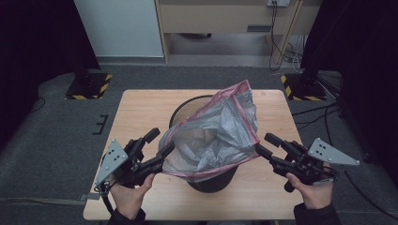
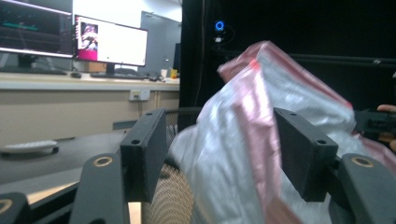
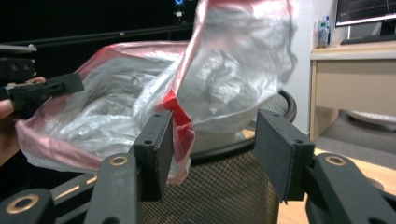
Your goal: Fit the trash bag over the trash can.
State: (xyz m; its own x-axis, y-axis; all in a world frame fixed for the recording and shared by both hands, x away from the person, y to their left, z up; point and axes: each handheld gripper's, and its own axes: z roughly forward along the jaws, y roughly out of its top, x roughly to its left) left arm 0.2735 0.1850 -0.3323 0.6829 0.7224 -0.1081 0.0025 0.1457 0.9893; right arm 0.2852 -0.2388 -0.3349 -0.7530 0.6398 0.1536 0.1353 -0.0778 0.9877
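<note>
Wooden table (image 1: pixel 141 112) carries a black mesh bin (image 1: pixel 212 180) with a pink-edged grey bag (image 1: pixel 220 131) billowing over its mouth, apparently to line it. Left gripper (image 1: pixel 164 151) and right gripper (image 1: pixel 261 151) flank the bag, jaws parted, the rim loose between them.

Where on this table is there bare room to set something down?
Free: the table's far-left corner beyond the bin, and its far-right corner past the bag. Crowded: the near middle, where the left gripper and right gripper flank the bag.
</note>
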